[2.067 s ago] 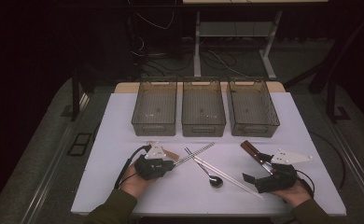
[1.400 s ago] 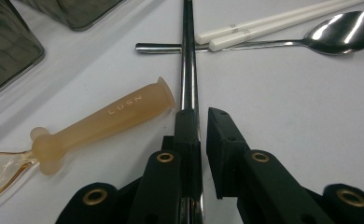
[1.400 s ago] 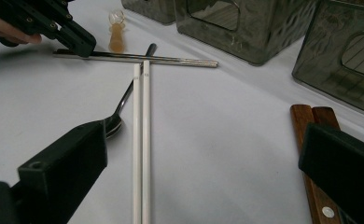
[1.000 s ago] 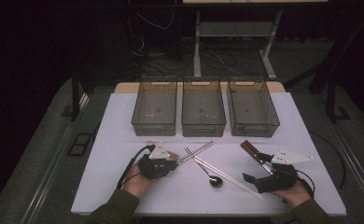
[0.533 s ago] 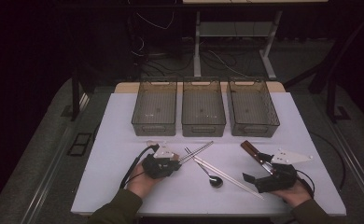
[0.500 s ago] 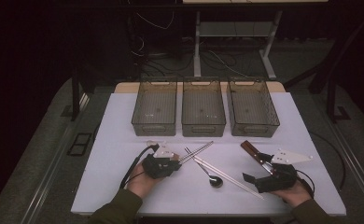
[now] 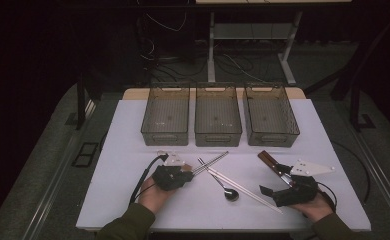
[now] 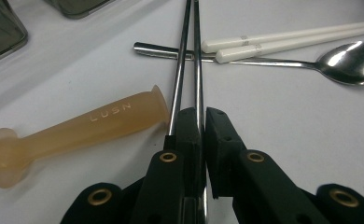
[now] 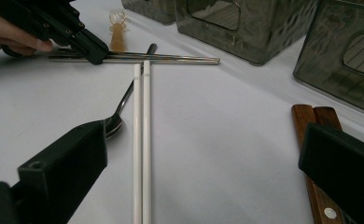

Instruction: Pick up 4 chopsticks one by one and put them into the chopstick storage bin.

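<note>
The left gripper [image 8: 202, 122] had its black jaws closed on a pair of thin steel chopsticks [image 8: 187, 56] lying on the white table [image 7: 133, 150] near its front edge — beside a translucent amber silicone handle [image 8: 77, 126]. The chopsticks crossed a steel spoon [image 8: 283, 58]. The right gripper [image 9: 203, 163] stood open around long white chopsticks [image 9: 141, 140] — wooden-handled utensils [image 9: 318, 140] just beside one jaw.

Olive sleeves [image 7: 128, 226]; black jaws with brass-ringed screw holes
</note>
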{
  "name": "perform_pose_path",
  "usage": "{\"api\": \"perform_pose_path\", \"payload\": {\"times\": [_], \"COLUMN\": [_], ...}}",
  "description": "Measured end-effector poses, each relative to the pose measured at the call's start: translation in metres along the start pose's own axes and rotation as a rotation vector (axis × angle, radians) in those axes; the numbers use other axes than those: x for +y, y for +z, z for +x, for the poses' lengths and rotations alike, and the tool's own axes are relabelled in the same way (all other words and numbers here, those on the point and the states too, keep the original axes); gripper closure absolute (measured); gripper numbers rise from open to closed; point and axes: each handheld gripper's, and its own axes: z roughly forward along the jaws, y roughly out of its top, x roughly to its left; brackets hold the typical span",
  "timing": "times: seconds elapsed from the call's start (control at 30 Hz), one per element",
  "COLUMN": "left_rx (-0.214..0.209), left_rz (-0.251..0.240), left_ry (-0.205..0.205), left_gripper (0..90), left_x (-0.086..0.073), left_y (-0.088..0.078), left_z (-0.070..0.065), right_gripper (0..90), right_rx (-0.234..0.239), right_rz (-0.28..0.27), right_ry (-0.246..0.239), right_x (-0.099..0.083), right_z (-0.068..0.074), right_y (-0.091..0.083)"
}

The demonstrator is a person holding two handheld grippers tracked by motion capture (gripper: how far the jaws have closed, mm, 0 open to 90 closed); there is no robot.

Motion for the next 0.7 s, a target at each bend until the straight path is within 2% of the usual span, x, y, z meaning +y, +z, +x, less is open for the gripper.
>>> {"api": "perform_pose_path", "payload": {"times": [0.13,0.33,0.47,0.57,0.6,0.67,0.7], "left_rx": [0.015,0.024,0.014,0.008,0.002,0.001,-0.002], "left_rz": [0.001,0.009,0.008,-0.002,-0.011,-0.008,-0.014], "left_ry": [-0.023,-0.009,-0.021,-0.012,-0.024,-0.010,-0.016], "left_gripper": [84.7,84.8,84.9,84.9,84.9,84.9,84.9], "left_x": [0.0010,0.0017,0.0027,0.0039,0.0045,0.0058,0.0062], "left_y": [0.0005,-0.0001,-0.0018,-0.0046,-0.0055,-0.0083,-0.0091], "left_z": [-0.0025,-0.0030,-0.0023,-0.0023,-0.0030,-0.0031,-0.0033], "right_gripper": [1.3,1.3,1.3,1.3,1.3,1.4,1.4], "right_rx": [-0.001,0.000,-0.001,-0.001,-0.001,0.000,0.000], "right_rz": [0.001,0.000,-0.001,-0.002,-0.001,-0.001,-0.001], "right_ry": [0.000,0.001,0.003,0.001,0.001,0.000,0.000], "right_x": [-0.0001,-0.0001,0.0000,0.0002,0.0002,0.0003,0.0003], "right_z": [0.0002,0.0000,-0.0003,-0.0001,0.0001,0.0002,0.0002], "right_y": [0.0001,-0.0002,-0.0009,-0.0011,-0.0011,-0.0012,-0.0012]}}
